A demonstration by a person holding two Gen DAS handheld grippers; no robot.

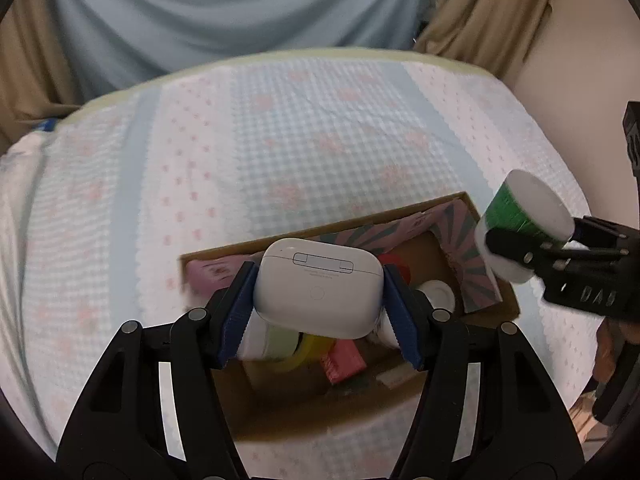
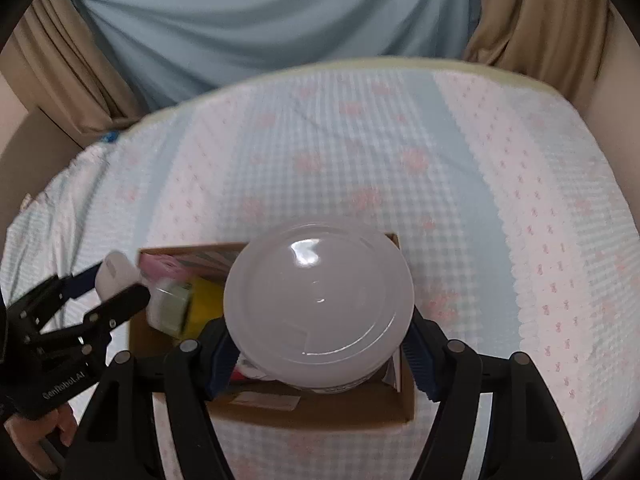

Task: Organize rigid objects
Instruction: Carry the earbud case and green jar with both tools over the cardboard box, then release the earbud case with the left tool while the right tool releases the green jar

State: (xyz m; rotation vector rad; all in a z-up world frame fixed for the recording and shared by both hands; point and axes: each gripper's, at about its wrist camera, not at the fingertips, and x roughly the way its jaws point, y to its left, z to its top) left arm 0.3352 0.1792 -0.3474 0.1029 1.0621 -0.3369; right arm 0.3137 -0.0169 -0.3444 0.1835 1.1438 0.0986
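Note:
My left gripper (image 1: 318, 300) is shut on a white earbud case (image 1: 318, 288) and holds it above an open cardboard box (image 1: 504, 304). The case also shows in the right wrist view (image 2: 114, 276), held over the box's left edge. My right gripper (image 2: 320, 344) is shut on a round container with a white lid (image 2: 319, 300) and green label (image 1: 510, 210), holding it over the box's (image 2: 320, 408) right side. The box holds a yellow tape roll (image 1: 308, 350), a pink item (image 1: 344, 364) and a white round item (image 1: 436, 296).
The box sits on a table covered by a blue-and-white checked cloth with pink flowers (image 1: 300, 140). Blue and tan curtains (image 1: 240, 12) hang behind the table. A wall (image 1: 580, 80) stands at the right.

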